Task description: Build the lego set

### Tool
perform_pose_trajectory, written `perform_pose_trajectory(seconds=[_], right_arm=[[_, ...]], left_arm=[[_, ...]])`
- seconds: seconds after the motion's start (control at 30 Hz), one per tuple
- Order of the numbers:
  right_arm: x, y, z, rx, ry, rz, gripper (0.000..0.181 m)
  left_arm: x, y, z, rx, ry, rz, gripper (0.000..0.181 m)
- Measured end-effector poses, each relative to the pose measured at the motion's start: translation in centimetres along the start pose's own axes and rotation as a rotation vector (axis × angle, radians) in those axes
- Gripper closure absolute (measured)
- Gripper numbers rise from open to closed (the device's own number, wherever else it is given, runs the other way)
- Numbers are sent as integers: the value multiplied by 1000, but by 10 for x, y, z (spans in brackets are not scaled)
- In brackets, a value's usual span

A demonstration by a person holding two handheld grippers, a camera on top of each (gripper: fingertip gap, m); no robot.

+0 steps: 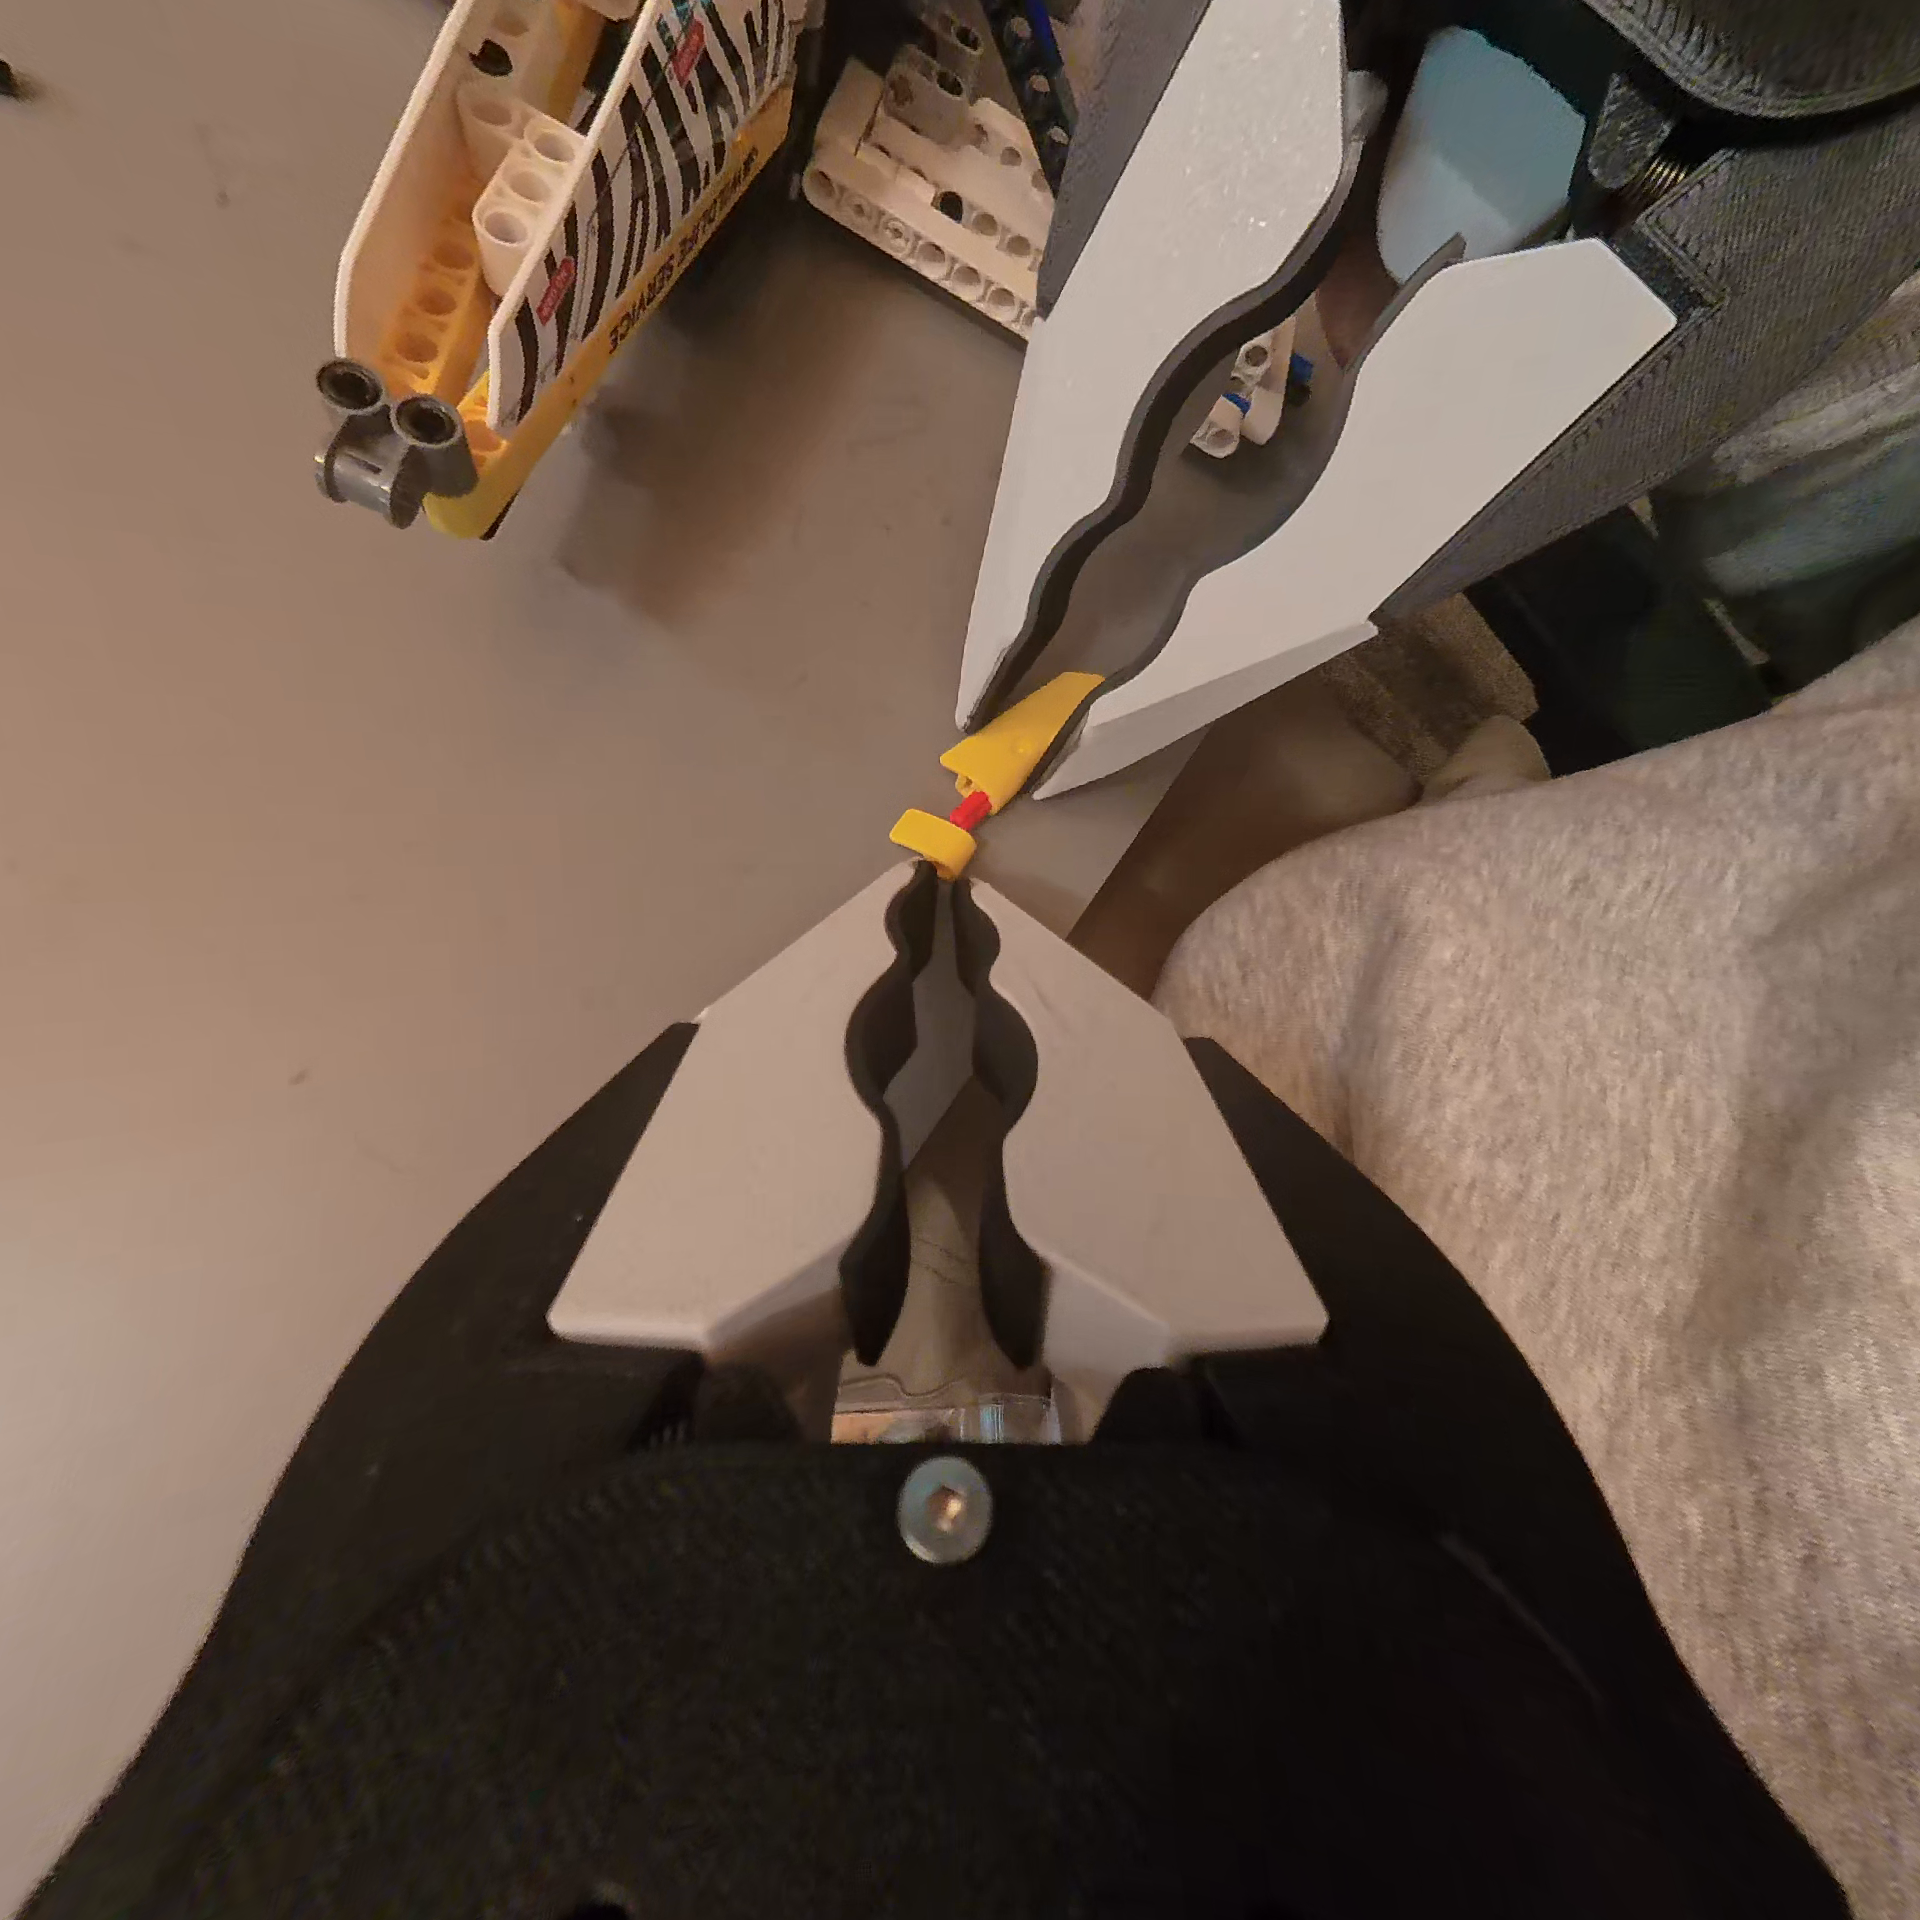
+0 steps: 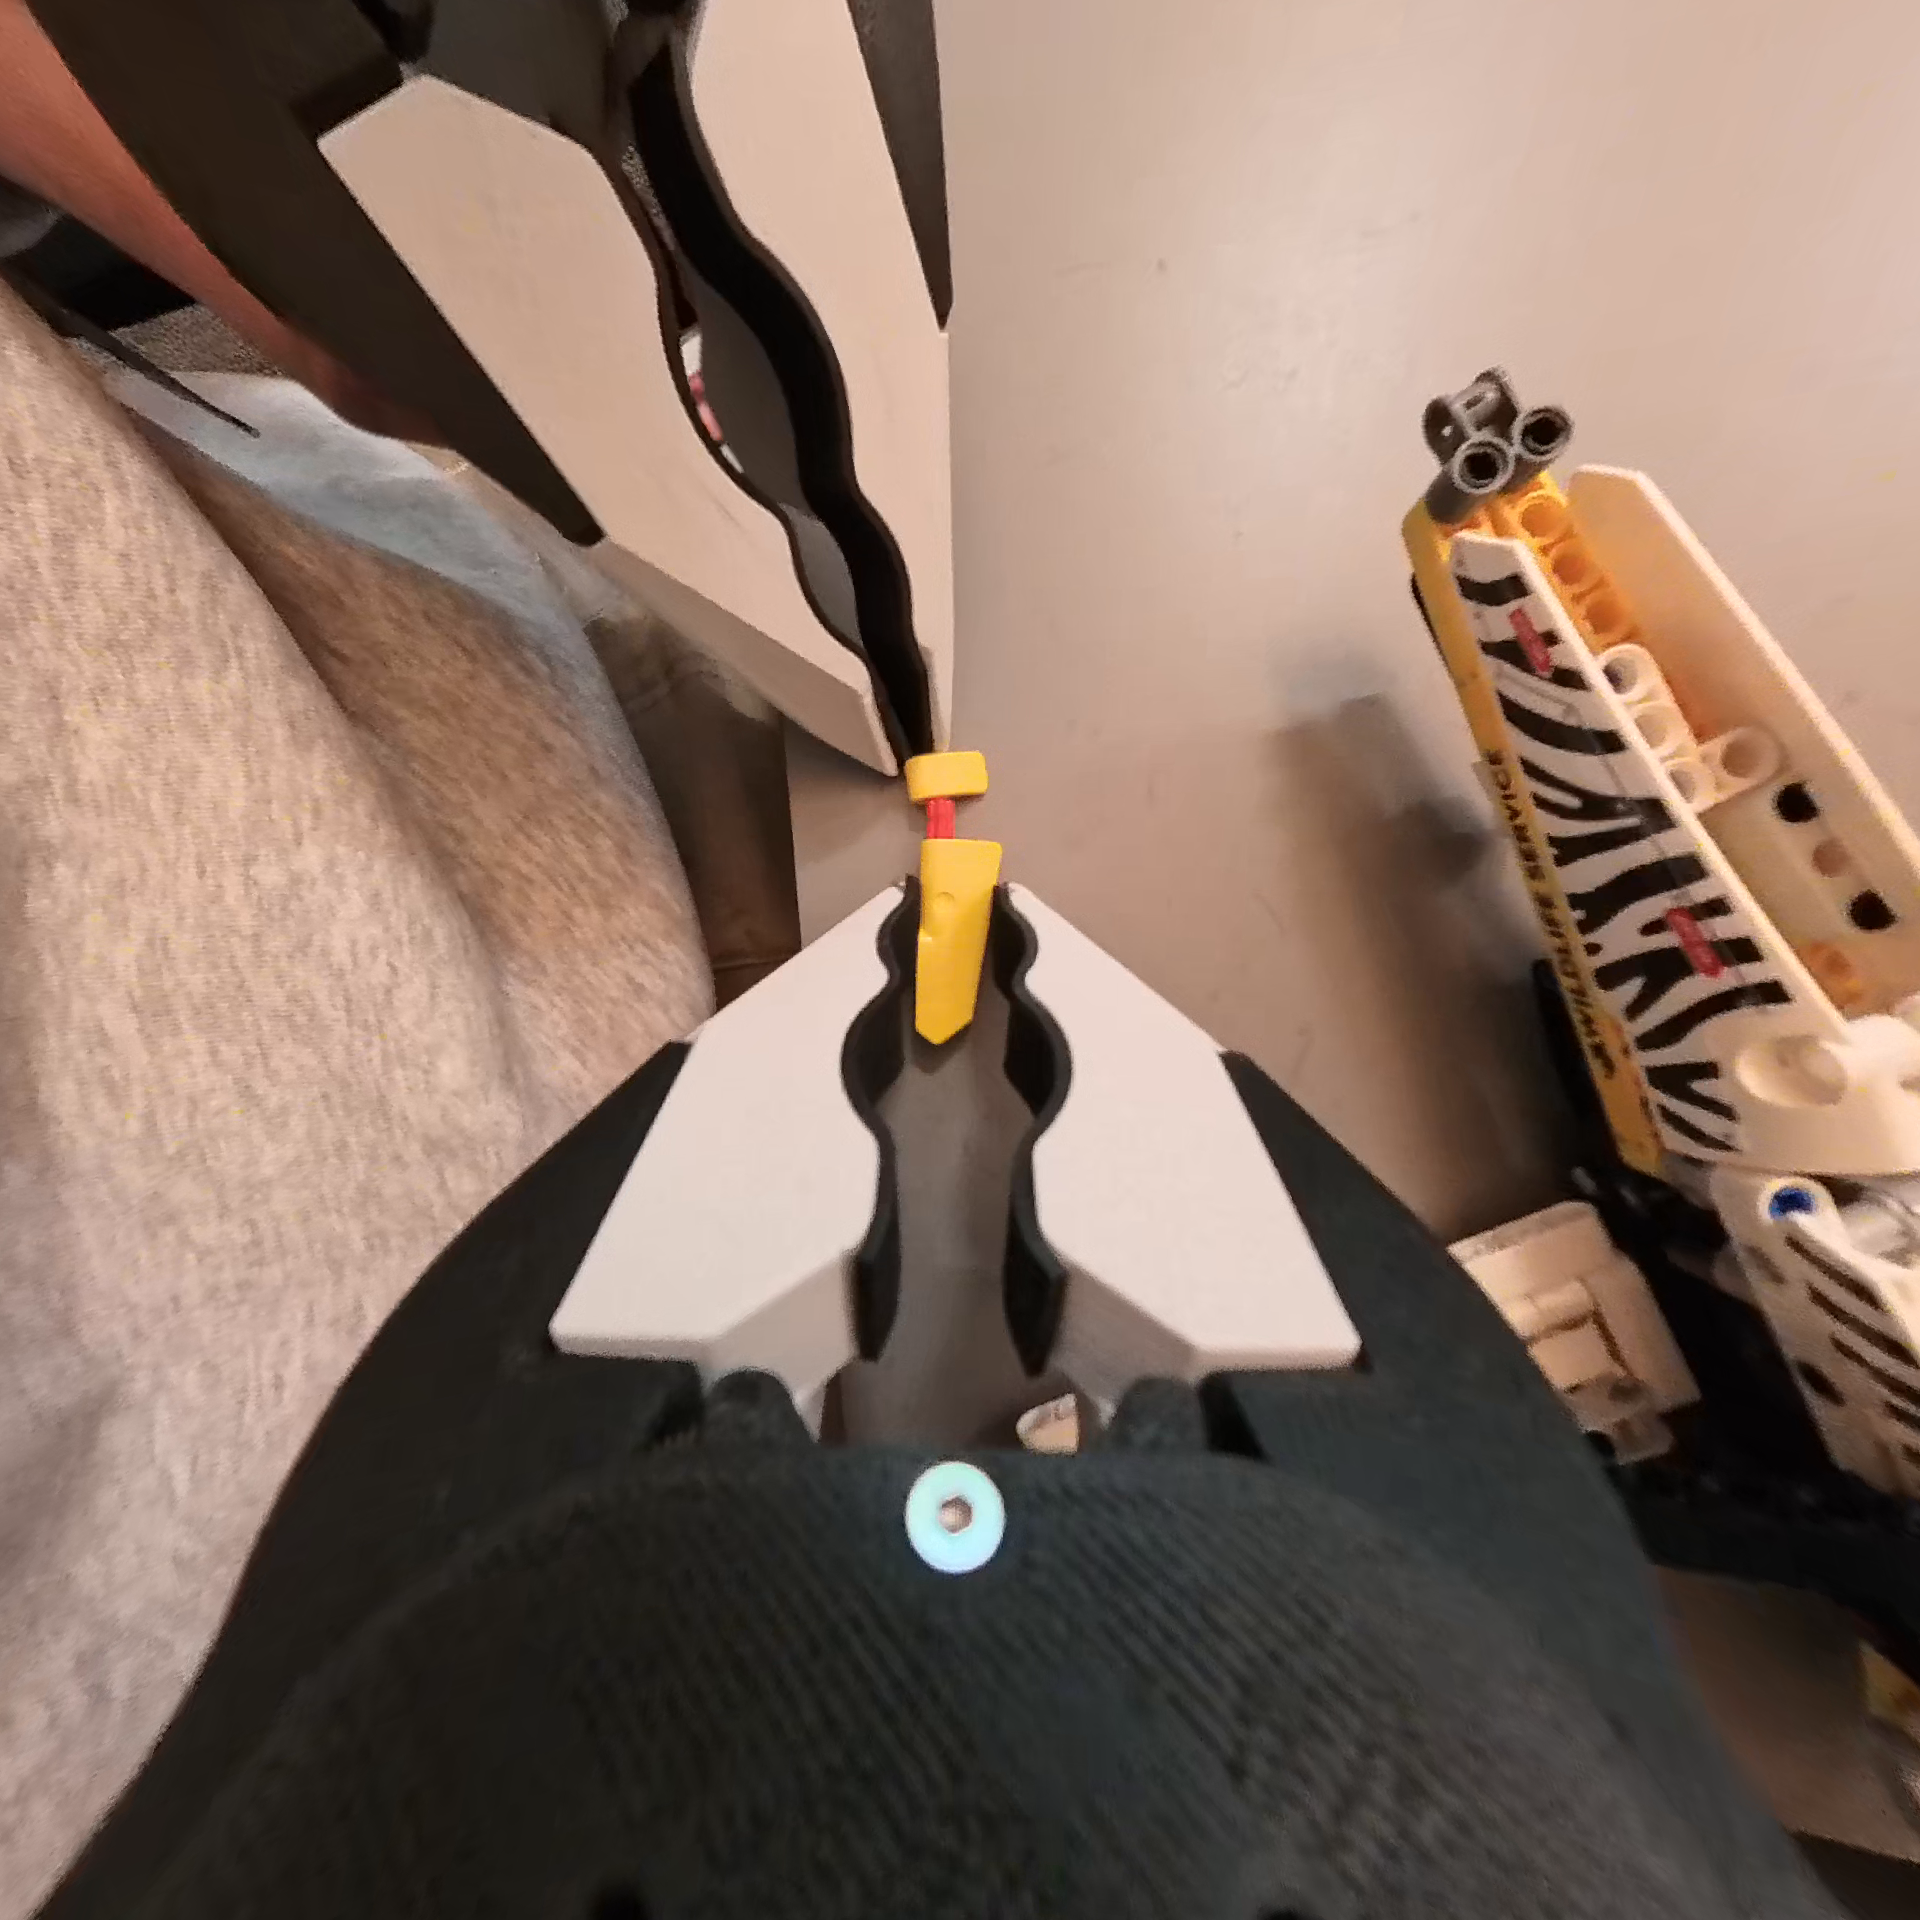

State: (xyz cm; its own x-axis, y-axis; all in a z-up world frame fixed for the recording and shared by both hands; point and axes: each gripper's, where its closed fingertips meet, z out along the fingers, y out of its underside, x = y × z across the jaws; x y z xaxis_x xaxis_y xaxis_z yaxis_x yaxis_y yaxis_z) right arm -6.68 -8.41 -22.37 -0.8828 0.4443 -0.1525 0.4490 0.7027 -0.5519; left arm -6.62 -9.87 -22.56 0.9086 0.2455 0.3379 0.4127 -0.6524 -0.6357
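Observation:
My left gripper [image 1: 937, 871] is shut on a small yellow piece [image 1: 931, 837]. A short red axle [image 1: 970, 811] joins it to a longer yellow wedge piece [image 1: 1023, 740]. My right gripper [image 1: 1023, 750] comes in from the upper right and is shut on that wedge. In the right wrist view my right gripper [image 2: 954, 896] grips the yellow wedge [image 2: 948, 937], with the red axle [image 2: 942, 821] and the small yellow piece [image 2: 944, 776] beyond it, held by the left gripper [image 2: 920, 743]. Both grippers hold the parts tip to tip above the grey table [image 1: 260, 779].
A partly built model [image 1: 561, 239] with white, yellow and zebra-striped panels and a dark grey connector [image 1: 390, 442] lies at the top left of the left wrist view; it also shows in the right wrist view [image 2: 1621, 790]. A person's light grey clothing [image 1: 1558, 1143] fills the right side. The tips of both grippers are at nearly the same place. The right tips stand about 9 cm off the dark grey connector [image 1: 390, 442]. It turns up in the right wrist view [image 2: 1497, 453] as well.

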Motion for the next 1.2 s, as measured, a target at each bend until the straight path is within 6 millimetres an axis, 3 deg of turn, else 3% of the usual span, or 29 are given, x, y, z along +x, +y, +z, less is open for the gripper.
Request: perform_pose_trajectory(seconds=[0.53, 0.9, 1.2], right_arm=[[-2, 2, 1, -159, -18, -2, 170], [1, 0, 1, -54, 82, 113, 170], [1, 1, 1, -79, 128, 123, 170]], left_arm=[[1, -2, 2, 32, 20, -27, 181], [-2, -4, 2, 80, 0, -72, 181], [-3, -4, 3, 52, -139, 72, 181]])
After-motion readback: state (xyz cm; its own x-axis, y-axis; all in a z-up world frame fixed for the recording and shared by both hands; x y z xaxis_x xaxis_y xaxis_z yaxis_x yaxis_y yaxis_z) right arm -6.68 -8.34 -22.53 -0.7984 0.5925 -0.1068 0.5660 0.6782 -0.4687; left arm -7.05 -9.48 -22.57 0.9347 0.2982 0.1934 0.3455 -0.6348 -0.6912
